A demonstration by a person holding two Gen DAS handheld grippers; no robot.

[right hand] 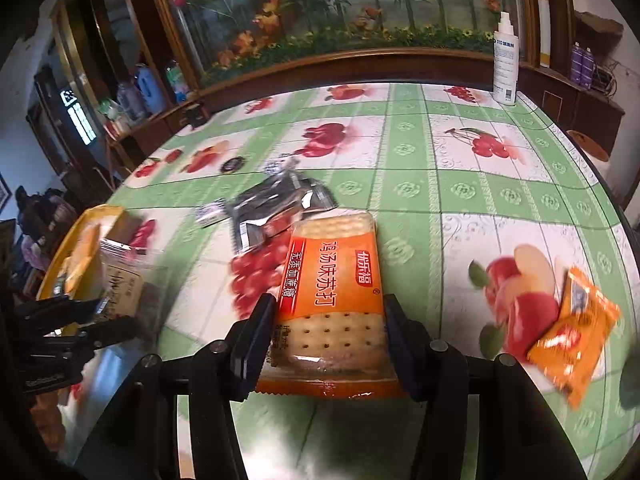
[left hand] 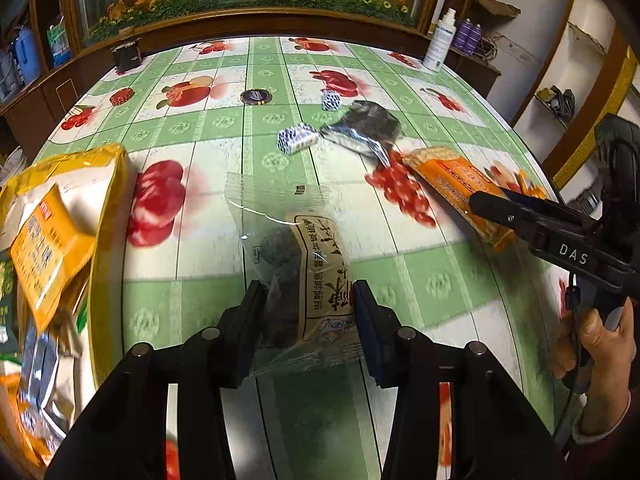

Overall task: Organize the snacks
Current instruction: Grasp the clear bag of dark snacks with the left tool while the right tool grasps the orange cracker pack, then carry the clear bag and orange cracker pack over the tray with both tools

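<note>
My left gripper (left hand: 308,312) is shut on a clear packet with a dark snack and a beige label (left hand: 296,264), held above the table. My right gripper (right hand: 326,320) is shut on an orange soda-cracker packet (right hand: 332,288); the packet also shows in the left wrist view (left hand: 452,184). A yellow tray (left hand: 106,216) with several snack packets sits at the left, and shows in the right wrist view (right hand: 76,232). A silver-and-black packet (left hand: 364,128) and two small blue-and-white packets (left hand: 298,140) lie mid-table.
A small orange packet (right hand: 572,332) lies at the right on the fruit-print tablecloth (right hand: 480,200). A round dark candy (left hand: 256,97) lies farther back. A white spray bottle (right hand: 505,60) stands at the far edge by a wooden cabinet.
</note>
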